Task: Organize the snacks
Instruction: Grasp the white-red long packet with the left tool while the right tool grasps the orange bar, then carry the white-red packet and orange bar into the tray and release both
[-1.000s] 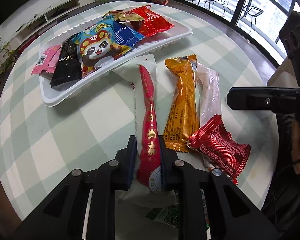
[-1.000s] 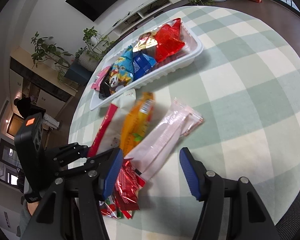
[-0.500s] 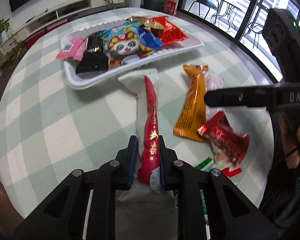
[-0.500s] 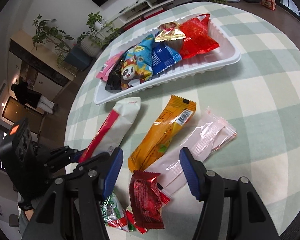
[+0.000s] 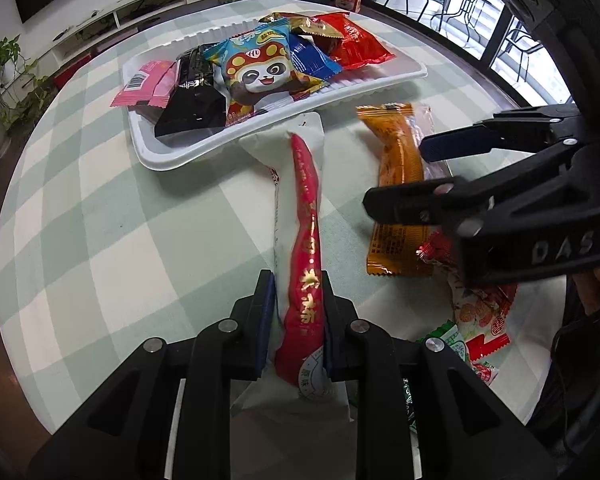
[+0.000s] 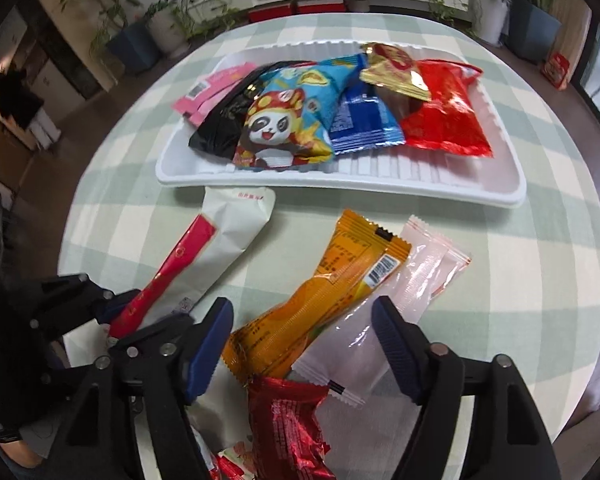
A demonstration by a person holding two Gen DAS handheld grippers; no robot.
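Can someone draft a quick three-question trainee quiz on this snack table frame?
1. True or false: the left gripper is clamped on the red and white packet.
2. Which wrapper lies between the right gripper's opening jaws? A) panda pack B) orange packet C) pink pack
3. Fill in: the panda pack lies in the white ____.

Key
1. True; its pads press the packet's near end.
2. B; the orange packet lies there, untouched by the pads, beside the clear pink wrapper.
3. Tray.
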